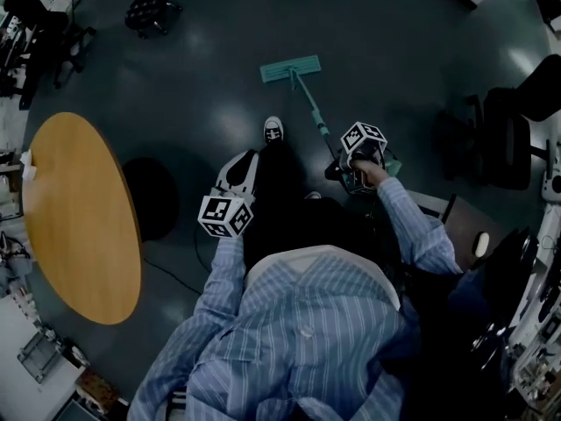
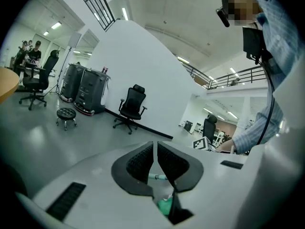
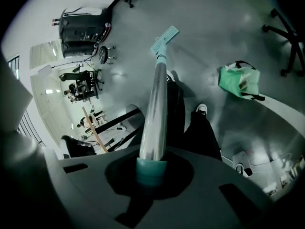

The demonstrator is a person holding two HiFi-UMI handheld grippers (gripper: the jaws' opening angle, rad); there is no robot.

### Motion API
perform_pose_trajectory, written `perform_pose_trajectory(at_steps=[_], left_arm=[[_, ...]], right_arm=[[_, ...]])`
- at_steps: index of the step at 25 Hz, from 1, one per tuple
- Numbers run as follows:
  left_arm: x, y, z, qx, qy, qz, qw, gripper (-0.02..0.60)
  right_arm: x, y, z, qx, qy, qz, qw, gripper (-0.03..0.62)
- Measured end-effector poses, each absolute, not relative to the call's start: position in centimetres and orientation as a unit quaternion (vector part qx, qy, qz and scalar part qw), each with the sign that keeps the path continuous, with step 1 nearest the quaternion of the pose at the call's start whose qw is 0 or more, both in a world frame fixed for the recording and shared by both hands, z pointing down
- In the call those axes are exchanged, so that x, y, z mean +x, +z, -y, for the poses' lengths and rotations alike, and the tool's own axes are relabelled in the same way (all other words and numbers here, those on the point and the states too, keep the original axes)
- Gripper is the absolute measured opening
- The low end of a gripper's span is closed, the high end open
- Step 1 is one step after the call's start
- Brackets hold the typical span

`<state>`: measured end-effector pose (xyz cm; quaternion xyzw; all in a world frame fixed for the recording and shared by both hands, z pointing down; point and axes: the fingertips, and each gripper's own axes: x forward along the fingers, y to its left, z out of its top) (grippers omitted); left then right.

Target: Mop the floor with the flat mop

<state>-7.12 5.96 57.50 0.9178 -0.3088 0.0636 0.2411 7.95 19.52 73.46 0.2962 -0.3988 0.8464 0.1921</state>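
The silver metal pole of the teal flat mop [image 1: 291, 69] is being clenched at its teal upper end by the right gripper [image 3: 151, 170], so the rectangular pad is being pressed flat on the dark glossy floor [image 1: 386, 51], ahead of the person's black-and-white shoe [image 1: 273, 130]. The left gripper [image 2: 155, 151] is being carried off the pole, jaws drawn together on nothing; seemingly the stroke is being steered one-handed, and firmer pressure is likely being sacrificed

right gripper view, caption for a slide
Right hand-held gripper grips the flat mop handle, mop head on the floor.
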Motion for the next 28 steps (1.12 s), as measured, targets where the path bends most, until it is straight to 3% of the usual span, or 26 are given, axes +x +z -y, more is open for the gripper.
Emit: perform_pose_trajectory(at_steps=[13, 28], left_arm=[[-7.7, 54.1, -14.9, 0.934, 0.083, 0.276, 0.212, 0.028], [-8.0, 53.2, -17.6, 0.94, 0.085, 0.264, 0.197, 0.029]], right_arm=[[7.3, 70.0, -37.4, 0.272, 0.851, 0.392, 0.217, 0.009], [8.7, 66.4, -44.0, 0.248, 0.867, 0.377, 0.21, 0.009]])
